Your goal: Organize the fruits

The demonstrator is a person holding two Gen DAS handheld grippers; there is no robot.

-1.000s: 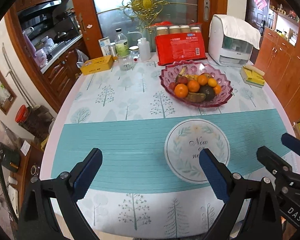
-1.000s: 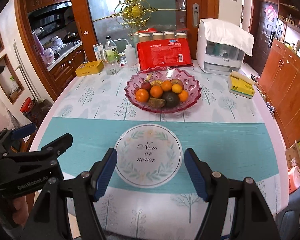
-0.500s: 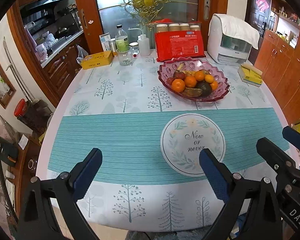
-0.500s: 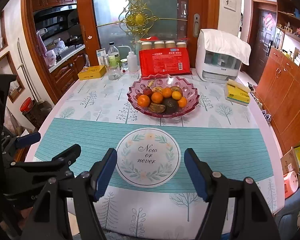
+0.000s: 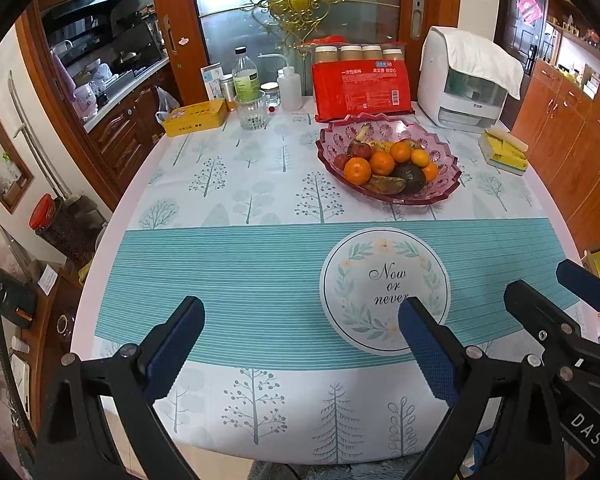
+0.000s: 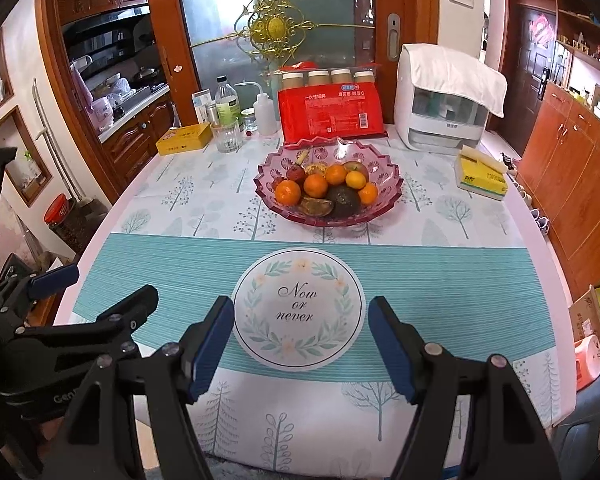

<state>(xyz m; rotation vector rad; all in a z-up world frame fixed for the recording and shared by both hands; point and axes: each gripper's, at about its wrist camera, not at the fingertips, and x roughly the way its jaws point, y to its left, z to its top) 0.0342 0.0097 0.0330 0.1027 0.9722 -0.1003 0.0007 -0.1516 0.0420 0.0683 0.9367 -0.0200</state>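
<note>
A pink glass fruit bowl (image 5: 444,152) (image 6: 384,176) stands on the far half of the table. It holds several oranges (image 5: 357,170) (image 6: 288,193), a dark avocado (image 5: 410,175) (image 6: 343,198), a brown banana (image 5: 384,185) and red fruits. My left gripper (image 5: 300,334) is open and empty above the near table edge. My right gripper (image 6: 300,330) is open and empty, just before the round "Now or never" mat (image 5: 384,288) (image 6: 298,308). Each gripper shows at the edge of the other's view.
At the back stand a red package (image 6: 332,112), a white appliance (image 6: 444,108), a yellow tin (image 6: 184,139), a glass (image 6: 228,136), bottles (image 6: 226,100) and a yellow sponge pack (image 6: 482,180). Wooden cabinets flank the table.
Both grippers have drawn back toward the near table edge and risen a little. Both stay open and empty. Nothing on the table has moved.
</note>
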